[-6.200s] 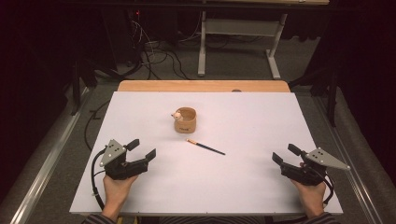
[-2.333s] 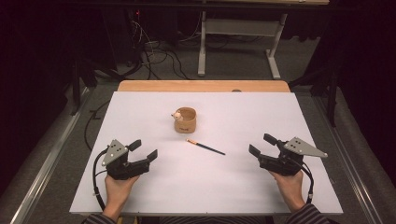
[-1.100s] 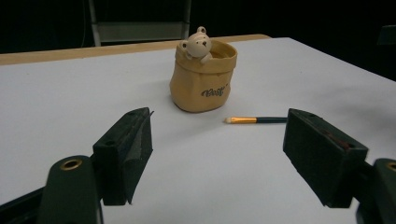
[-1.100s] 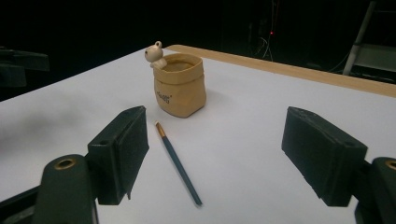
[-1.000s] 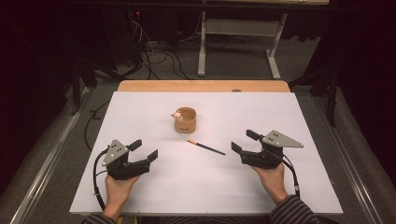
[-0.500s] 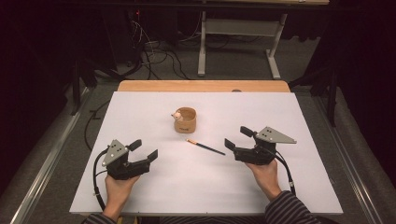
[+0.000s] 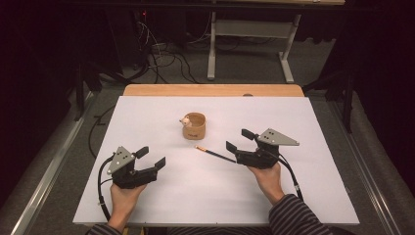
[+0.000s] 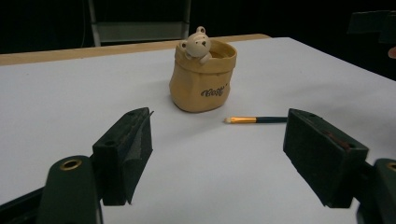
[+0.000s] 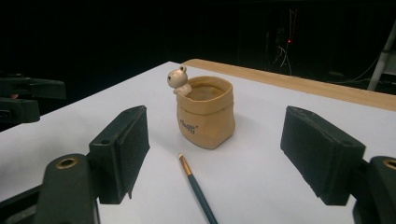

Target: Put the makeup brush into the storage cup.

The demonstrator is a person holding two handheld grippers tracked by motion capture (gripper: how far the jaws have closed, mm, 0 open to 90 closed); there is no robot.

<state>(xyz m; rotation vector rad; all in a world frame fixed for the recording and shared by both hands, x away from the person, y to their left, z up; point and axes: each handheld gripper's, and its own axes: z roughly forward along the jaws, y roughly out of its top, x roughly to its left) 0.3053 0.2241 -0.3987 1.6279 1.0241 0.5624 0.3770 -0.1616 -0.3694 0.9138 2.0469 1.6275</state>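
A tan sack-shaped pot (image 7: 194, 126) with a small bear on its rim stands mid-table, upright. A paintbrush (image 7: 214, 153) with a dark handle and gold ferrule lies flat just in front of it. My right gripper (image 7: 237, 140) is open, its jaws at the handle end of the brush, with nothing between them. In the right gripper view the brush (image 9: 198, 189) runs up between the open jaws (image 9: 215, 149) toward the pot (image 9: 205, 114). My left gripper (image 7: 152, 156) rests open at front left. In its own view it (image 8: 217, 140) faces the pot (image 8: 203, 79) and brush (image 8: 257, 119).
A white sheet (image 7: 293, 117) covers the table, with a wooden strip (image 7: 210, 90) showing at the far edge. Beyond it are a desk frame (image 7: 249, 34) and cables (image 7: 166, 54) on the floor. The person's hands come in from the front edge.
The right gripper has moved left and forward from the front right corner up to the brush's handle end. The left gripper, the pot and the brush have stayed put.
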